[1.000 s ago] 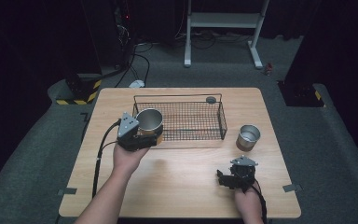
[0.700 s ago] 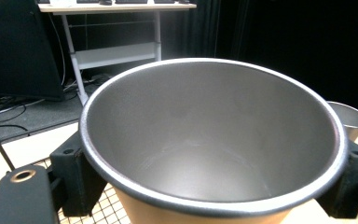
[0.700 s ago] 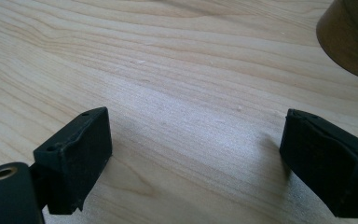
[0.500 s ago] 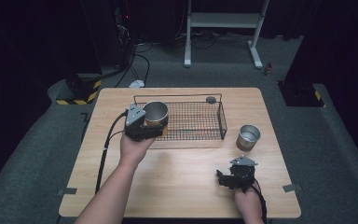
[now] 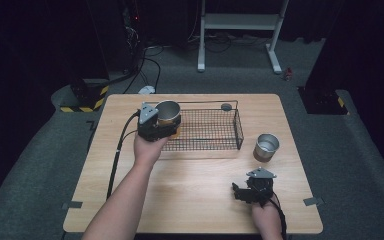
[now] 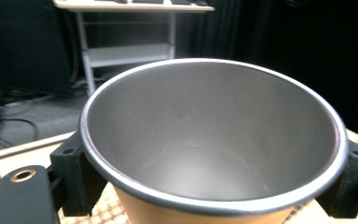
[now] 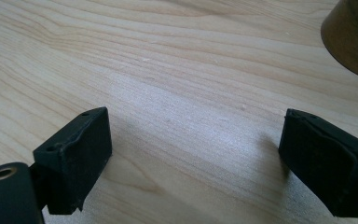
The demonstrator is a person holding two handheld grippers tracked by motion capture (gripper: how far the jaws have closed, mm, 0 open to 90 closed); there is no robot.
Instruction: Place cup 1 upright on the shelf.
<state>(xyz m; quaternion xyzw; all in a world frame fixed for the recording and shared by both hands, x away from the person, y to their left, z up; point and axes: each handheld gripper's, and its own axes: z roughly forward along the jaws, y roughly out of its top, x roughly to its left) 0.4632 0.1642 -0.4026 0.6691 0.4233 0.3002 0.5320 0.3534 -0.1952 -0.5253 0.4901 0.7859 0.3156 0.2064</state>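
My left gripper (image 5: 166, 125) is shut on a steel cup (image 5: 167, 113) and holds it upright over the left end of the black wire basket (image 5: 215, 131). In the left gripper view the cup (image 6: 214, 140) stands between the two black jaws, its inside bare and its outer wall tan. A second steel cup (image 5: 266, 146) stands on the table to the right of the basket. My right gripper (image 5: 239, 192) rests low on the table near the front right, open, with bare wood between its fingers (image 7: 79, 149). The second cup's wall (image 7: 352, 35) shows at the top right of that view.
The wooden table (image 5: 190, 200) has open room in front of the basket. A small dark round object (image 5: 226, 106) lies by the basket's far rim. A white metal stand (image 5: 240, 22) and cables lie on the floor beyond the table.
My left gripper has carried the cup forward and to the right, from the basket's left edge to over its left end. The right gripper has stayed put.
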